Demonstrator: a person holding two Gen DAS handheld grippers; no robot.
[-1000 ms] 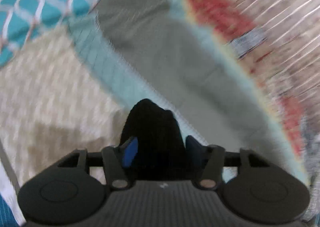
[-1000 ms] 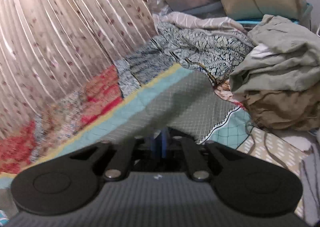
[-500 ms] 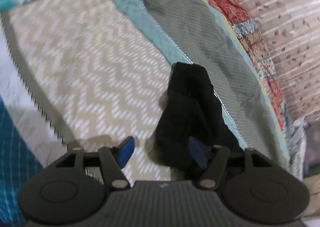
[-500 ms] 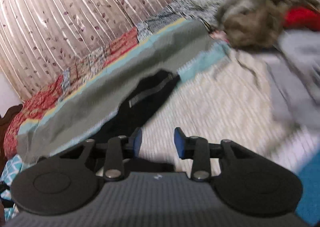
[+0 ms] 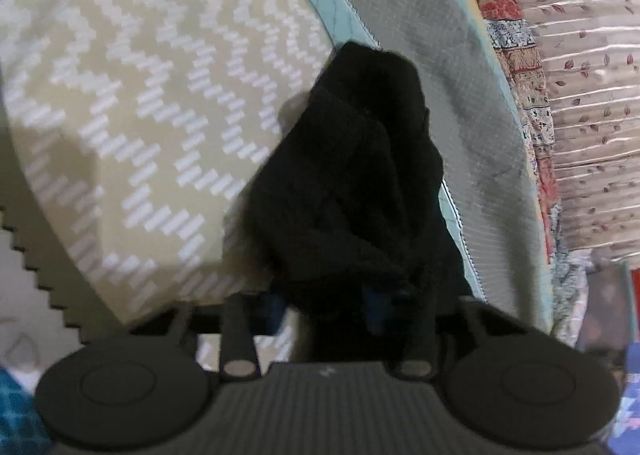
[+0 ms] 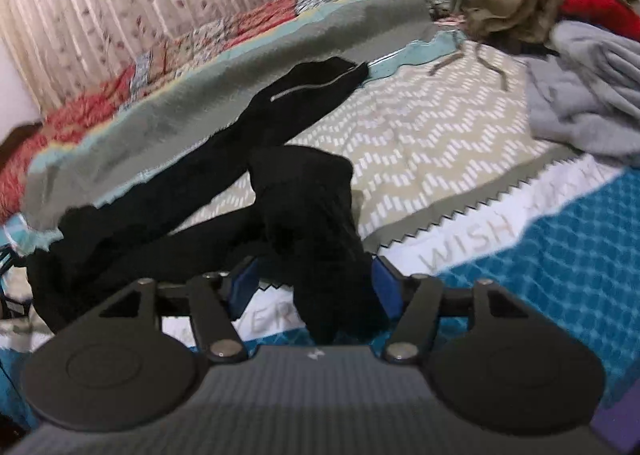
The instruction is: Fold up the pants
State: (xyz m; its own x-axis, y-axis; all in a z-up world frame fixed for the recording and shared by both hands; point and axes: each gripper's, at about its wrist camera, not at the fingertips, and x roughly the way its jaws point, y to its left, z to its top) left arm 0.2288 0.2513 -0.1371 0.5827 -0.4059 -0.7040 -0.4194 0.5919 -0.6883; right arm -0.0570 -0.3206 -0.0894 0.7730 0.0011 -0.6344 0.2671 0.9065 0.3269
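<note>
Both grippers tilt downward toward a bed. The left gripper [image 5: 326, 301] points down at the chevron-patterned bedcover [image 5: 140, 103], and its jaws are closing with a bunched fold of the black pants [image 5: 352, 175] between them; the blue pads are mostly buried in the dark cloth, so they seem to pinch it, though the contact itself is hard to make out. From this gripper the fabric rises straight ahead and slightly to the right, toward a grey-green blanket [image 5: 440, 55] and a pleated curtain [image 5: 580, 95] further right. The right gripper [image 6: 314, 287] also points down and forward; its jaws are opening, spread wide, with a thick bundle of the pants [image 6: 304, 195] standing between the blue pads, the right one close against the cloth and the left one apart from it. The rest of the garment stretches ahead and to the left across the bedcover [image 6: 440, 143]. A heap of grey clothes [image 6: 588, 95] lies far ahead to the right.
</note>
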